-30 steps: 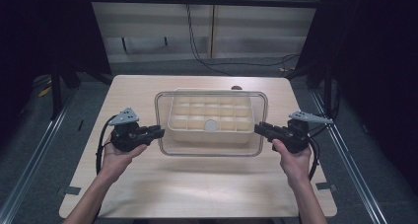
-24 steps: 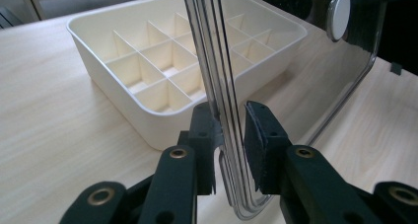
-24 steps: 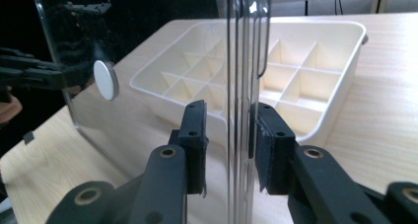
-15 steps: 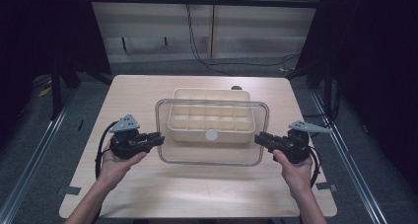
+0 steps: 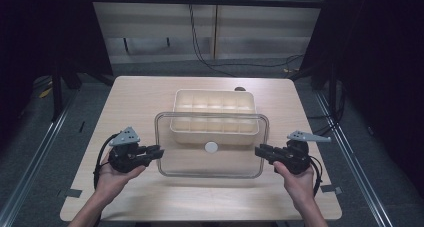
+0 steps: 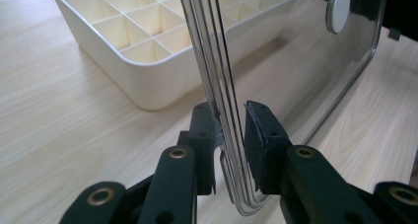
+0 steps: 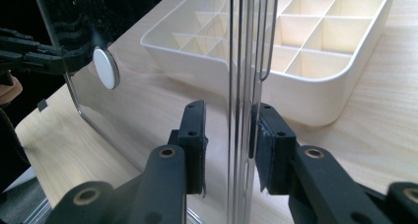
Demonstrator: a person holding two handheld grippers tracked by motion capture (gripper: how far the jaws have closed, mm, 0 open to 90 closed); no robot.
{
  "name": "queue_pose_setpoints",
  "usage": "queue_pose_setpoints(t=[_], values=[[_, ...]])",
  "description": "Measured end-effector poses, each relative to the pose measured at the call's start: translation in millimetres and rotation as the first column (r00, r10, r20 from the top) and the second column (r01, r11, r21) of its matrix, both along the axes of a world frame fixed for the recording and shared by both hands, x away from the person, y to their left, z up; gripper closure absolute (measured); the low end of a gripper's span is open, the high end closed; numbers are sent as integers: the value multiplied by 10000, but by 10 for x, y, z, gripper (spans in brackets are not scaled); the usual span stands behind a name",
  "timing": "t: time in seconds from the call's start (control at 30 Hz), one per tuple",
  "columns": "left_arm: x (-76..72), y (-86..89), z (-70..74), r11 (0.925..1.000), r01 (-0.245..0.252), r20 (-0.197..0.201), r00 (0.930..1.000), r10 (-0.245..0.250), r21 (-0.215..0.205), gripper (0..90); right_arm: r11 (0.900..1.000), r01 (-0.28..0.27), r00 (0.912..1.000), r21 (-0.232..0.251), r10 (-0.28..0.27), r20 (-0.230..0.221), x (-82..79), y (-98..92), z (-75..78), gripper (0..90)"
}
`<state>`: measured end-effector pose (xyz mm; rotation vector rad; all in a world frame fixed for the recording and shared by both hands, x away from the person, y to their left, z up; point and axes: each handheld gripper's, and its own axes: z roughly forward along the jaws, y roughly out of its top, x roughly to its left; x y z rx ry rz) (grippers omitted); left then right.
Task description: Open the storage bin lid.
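A clear plastic lid (image 5: 225,163) with a white round knob (image 5: 211,147) hangs between my two grippers, its far edge still over the near part of a cream divided box (image 5: 215,107). My left gripper (image 5: 159,152) is shut on the lid's left rim. My right gripper (image 5: 257,151) is shut on its right rim. In the left gripper view the rim (image 6: 217,61) runs upright between the pads of my left gripper (image 6: 230,115), with the box (image 6: 138,31) beyond. In the right gripper view the lid (image 7: 244,61) stands in my right gripper (image 7: 229,115), beside the box (image 7: 305,51).
The box stands on a light wooden table (image 5: 130,102) with bare wood to its left, right and front. Dark metal frames and rails flank the table. Cables hang at the back wall. A small dark thing lies behind the box (image 5: 240,89).
Both hands have drawn the lid toward the person and a little down. It covered the whole box before; now it overlaps just the box's near edge.
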<state>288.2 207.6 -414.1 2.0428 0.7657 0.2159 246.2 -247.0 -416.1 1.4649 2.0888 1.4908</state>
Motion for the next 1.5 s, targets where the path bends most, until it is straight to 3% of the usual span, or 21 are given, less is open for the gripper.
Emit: queue_pose_setpoints(t=[0.43, 0.8, 1.03, 1.3, 1.5], values=[[-115, 43, -100, 9999, 94, -341, 9994, -96, -71, 745, 9996, -272, 9993, -20, 271, -265, -124, 13, -49, 694], [-206, 66, -240, 9999, 113, -773, 9969, -119, -77, 744, 9993, -363, 9977, -8, 362, -568, -206, 37, -193, 697], [-303, 46, -300, 9991, 381, -771, 9964, -367, 179, 740, 9991, -413, 9966, -68, 407, -720, -286, 19, -259, 693], [-329, 84, -336, 9992, 406, -932, 9948, -400, 50, 736, 9985, -504, 9943, -214, 481, -950, -297, 61, -325, 687], [-332, 73, -366, 9989, 430, -992, 9942, -411, 176, 705, 9978, -526, 9928, -406, 479, -1096, -296, 82, -380, 683]])
